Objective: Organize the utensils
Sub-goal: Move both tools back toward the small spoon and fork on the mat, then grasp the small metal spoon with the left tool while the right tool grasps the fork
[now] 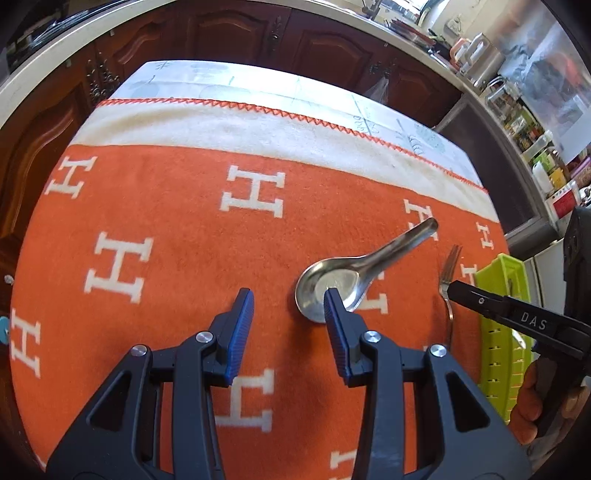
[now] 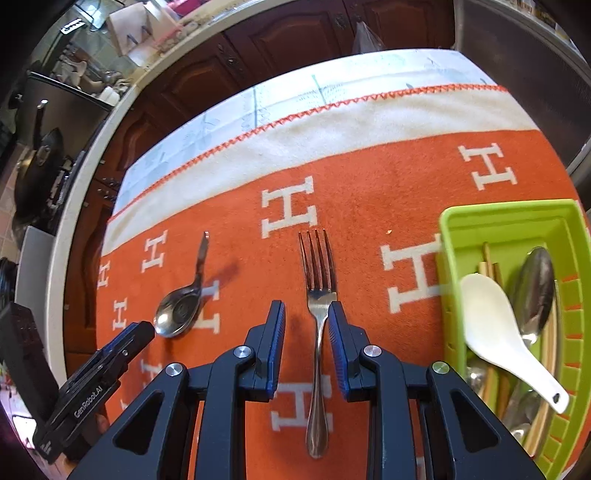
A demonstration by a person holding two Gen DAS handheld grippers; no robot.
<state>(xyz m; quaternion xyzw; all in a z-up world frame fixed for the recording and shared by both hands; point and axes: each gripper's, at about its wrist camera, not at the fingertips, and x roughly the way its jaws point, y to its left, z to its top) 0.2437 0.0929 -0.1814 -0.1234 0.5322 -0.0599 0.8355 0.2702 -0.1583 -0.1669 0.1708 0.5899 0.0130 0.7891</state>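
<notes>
An orange blanket (image 2: pixel 362 177) patterned with white H letters is spread over the table, its cream border finished with zigzag stitching, and a pale printed cloth is seen beyond it. Dark wooden cabinets (image 1: pixel 229 33) under a light countertop run behind; a dark pan sits on a stove at the left of the right-wrist view, and crowded shelves (image 1: pixel 532 129) fill the right of the left-wrist view.

Furthest left lies the metal soup spoon (image 1: pixel 332 284), bowl up. The left gripper (image 1: pixel 288 299) is held spread and empty, offset so that only its right finger overlaps the bowl; if it were closed as aimed, the spoon would probably be missed or knocked aside. Next lies the fork (image 2: pixel 318 332), its neck framed by the spread, empty right gripper (image 2: pixel 306 310), with no pad clearly touching. A thin handle lying flat on soft pile may slip or drag the blanket. At the right, the green tray (image 2: pixel 506 218) already holds a white spoon (image 2: pixel 495 328), a metal spoon and chopsticks, so an added piece could jam.
</notes>
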